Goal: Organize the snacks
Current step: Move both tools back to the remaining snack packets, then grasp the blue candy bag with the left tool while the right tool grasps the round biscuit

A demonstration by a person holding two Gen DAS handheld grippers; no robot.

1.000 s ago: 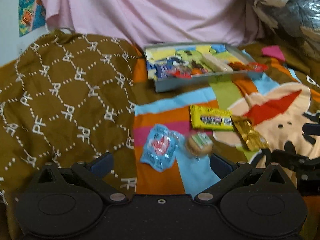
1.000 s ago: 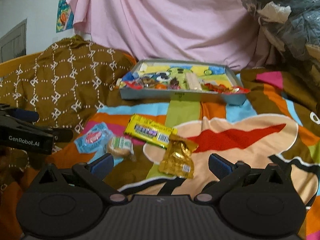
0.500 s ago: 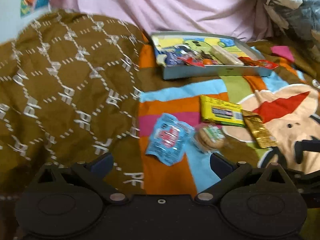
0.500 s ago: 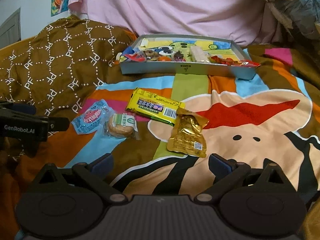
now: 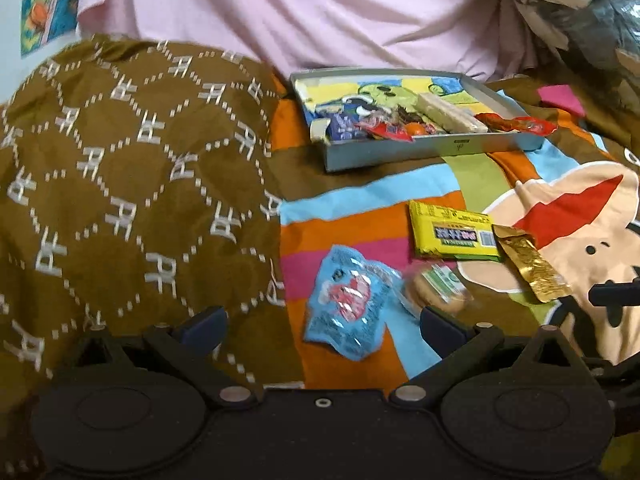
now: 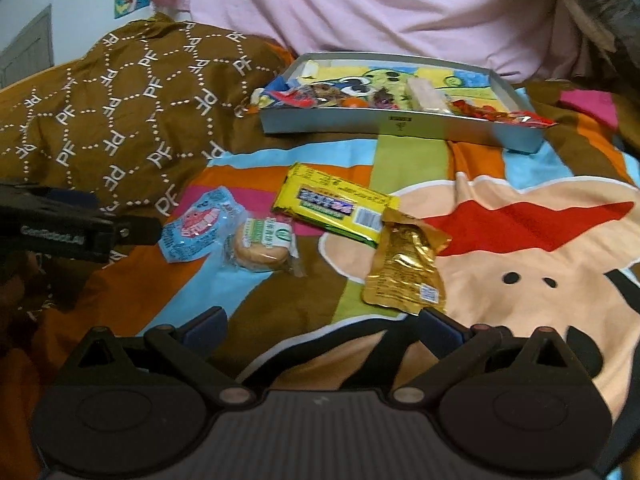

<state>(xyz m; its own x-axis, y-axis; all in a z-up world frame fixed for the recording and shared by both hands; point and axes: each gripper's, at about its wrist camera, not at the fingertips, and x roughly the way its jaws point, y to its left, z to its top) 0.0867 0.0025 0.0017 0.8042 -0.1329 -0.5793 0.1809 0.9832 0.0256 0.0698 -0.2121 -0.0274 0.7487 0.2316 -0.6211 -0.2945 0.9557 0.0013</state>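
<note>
Four loose snacks lie on the colourful blanket: a blue packet (image 5: 347, 304) (image 6: 202, 229), a round wrapped biscuit (image 5: 438, 290) (image 6: 262, 246), a yellow bar (image 5: 454, 232) (image 6: 334, 204) and a gold pouch (image 5: 530, 262) (image 6: 404, 270). A grey tray (image 5: 432, 152) (image 6: 400, 130) behind them holds several snacks. My left gripper (image 5: 322, 326) is open and empty, just short of the blue packet. My right gripper (image 6: 322, 326) is open and empty, just short of the gold pouch. The left gripper shows at the left edge of the right wrist view (image 6: 80, 226).
A brown patterned blanket (image 5: 120, 200) (image 6: 120, 120) is heaped on the left. Pink cloth (image 5: 300, 12) hangs behind the tray. A dark crumpled pile (image 5: 580, 20) sits at the back right.
Both grippers have moved forward and lower toward the loose snacks. The left one has come up close to the blue packet, the right one close to the gold pouch. Both stay open.
</note>
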